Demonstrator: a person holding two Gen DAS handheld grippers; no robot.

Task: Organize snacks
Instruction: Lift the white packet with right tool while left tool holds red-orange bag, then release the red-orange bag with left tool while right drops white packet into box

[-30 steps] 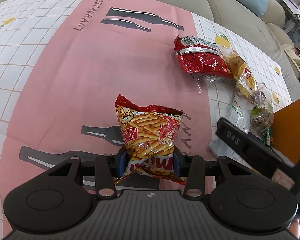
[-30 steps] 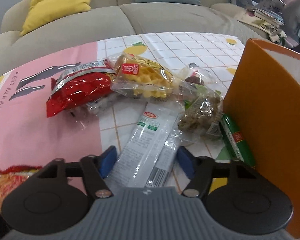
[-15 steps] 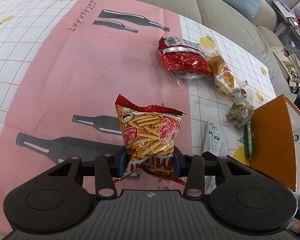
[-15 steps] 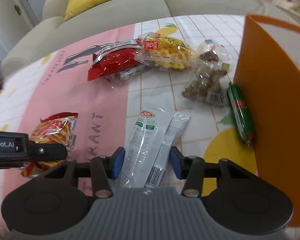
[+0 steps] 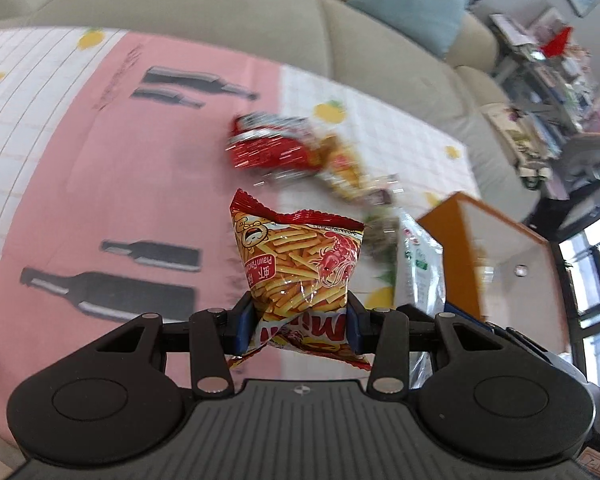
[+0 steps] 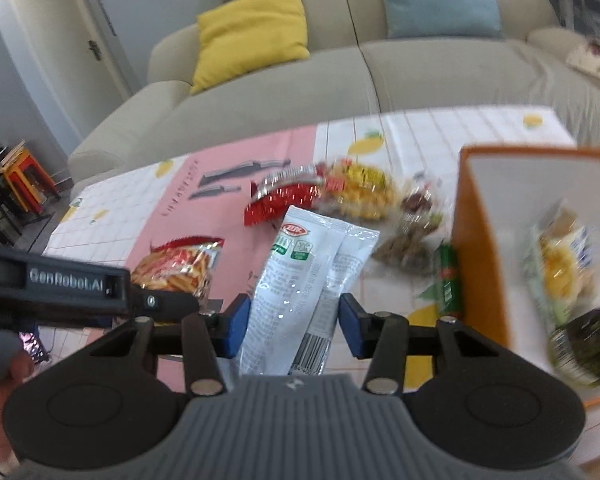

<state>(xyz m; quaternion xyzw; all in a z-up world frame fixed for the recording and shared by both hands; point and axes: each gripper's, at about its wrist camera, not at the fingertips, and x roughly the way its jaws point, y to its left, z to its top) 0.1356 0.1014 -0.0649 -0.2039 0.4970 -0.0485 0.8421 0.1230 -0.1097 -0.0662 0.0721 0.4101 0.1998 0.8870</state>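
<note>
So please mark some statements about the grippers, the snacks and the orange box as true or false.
1. The left gripper holds the prawn cracker bag. True.
2. The right gripper is empty. False: it holds a white packet.
3. The orange box is empty. False: snacks already lie inside.
4. A red bag lies on the table. True.
5. The green sausage is inside the box. False: it lies outside, by the wall.

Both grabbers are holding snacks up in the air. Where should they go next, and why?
Probably carry both toward the orange box and drop them in. The left gripper holds the chips bag, the right gripper the white packet, and the box already holds other snacks.
</note>
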